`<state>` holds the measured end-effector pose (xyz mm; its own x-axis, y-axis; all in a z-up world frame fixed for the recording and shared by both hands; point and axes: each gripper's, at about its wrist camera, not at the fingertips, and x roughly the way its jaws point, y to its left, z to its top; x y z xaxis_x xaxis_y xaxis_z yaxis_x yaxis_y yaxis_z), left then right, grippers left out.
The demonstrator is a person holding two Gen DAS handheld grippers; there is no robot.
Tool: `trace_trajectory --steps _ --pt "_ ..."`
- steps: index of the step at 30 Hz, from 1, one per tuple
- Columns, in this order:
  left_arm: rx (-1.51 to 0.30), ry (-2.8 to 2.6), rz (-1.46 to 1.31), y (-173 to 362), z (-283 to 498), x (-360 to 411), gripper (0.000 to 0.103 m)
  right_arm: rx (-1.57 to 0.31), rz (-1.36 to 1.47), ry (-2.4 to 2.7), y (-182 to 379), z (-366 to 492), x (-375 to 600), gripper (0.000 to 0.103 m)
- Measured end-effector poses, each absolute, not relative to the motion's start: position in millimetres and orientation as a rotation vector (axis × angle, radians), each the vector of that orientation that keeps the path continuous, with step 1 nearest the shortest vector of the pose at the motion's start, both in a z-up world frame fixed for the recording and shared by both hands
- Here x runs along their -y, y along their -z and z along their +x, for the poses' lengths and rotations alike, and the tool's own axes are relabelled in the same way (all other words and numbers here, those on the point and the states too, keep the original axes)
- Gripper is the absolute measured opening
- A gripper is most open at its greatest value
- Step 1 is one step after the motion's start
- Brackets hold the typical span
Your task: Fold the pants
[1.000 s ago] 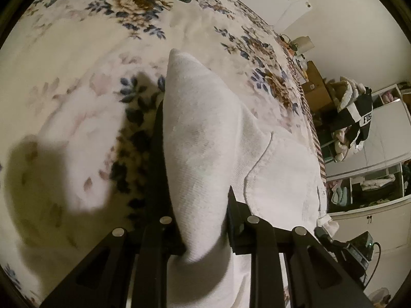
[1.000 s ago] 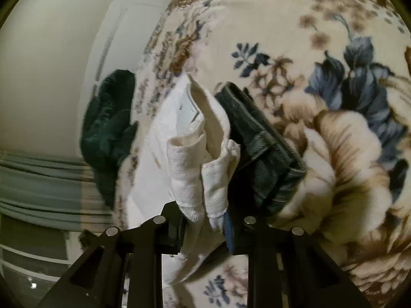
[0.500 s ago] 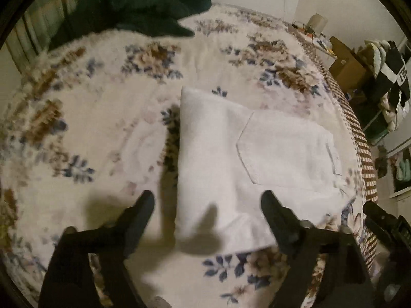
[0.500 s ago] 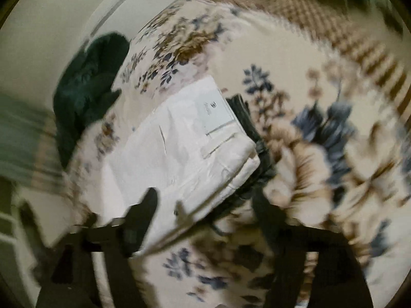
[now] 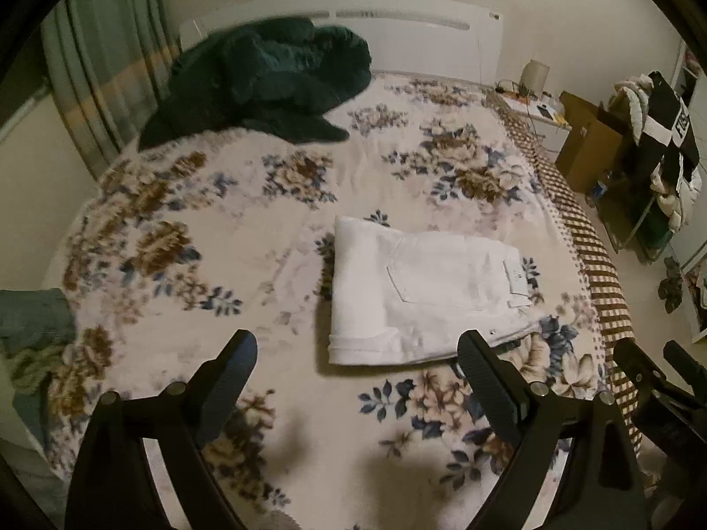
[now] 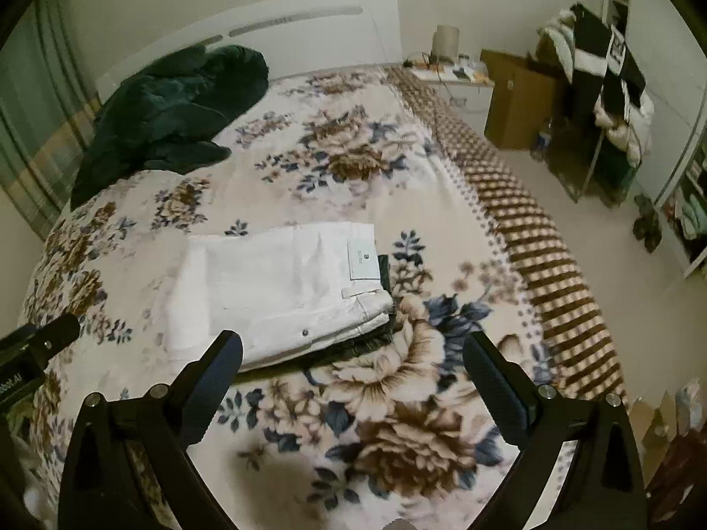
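White folded pants (image 5: 424, 296) on floral blanket (image 5: 221, 265), dark green garment (image 5: 265, 79) beyond; left gripper (image 5: 358, 366) and right gripper (image 6: 353, 362) both released.

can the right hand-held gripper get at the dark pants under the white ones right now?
Probably not cleanly. The right hand-held gripper is open and unobstructed, but the folded white pants cover the dark pants; only a thin edge shows at the waistband side.

Dim, warm yellowish indoor light — soft shadows pool on the floral blanket (image 5: 274, 274) near the bottom edge. Heavy fisheye bending w/ black vignetted corners — slight blur and grain throughout.
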<state>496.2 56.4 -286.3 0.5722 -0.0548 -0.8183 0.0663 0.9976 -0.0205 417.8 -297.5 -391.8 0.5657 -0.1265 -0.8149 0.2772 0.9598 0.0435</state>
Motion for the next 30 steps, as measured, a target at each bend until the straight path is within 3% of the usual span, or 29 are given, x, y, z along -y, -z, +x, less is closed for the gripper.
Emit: trace_trajectory --steps 21,30 --pt "-0.781 -0.007 0.010 114.9 285.1 -53.2 0.093 -0.715 0.095 0.095 154.3 186.3 269.4 0.102" --pt "-0.765 0.000 -0.006 84.3 237.5 -52.7 0.093 -0.660 0.073 0.076 84.2 100.8 259.9 0.102"
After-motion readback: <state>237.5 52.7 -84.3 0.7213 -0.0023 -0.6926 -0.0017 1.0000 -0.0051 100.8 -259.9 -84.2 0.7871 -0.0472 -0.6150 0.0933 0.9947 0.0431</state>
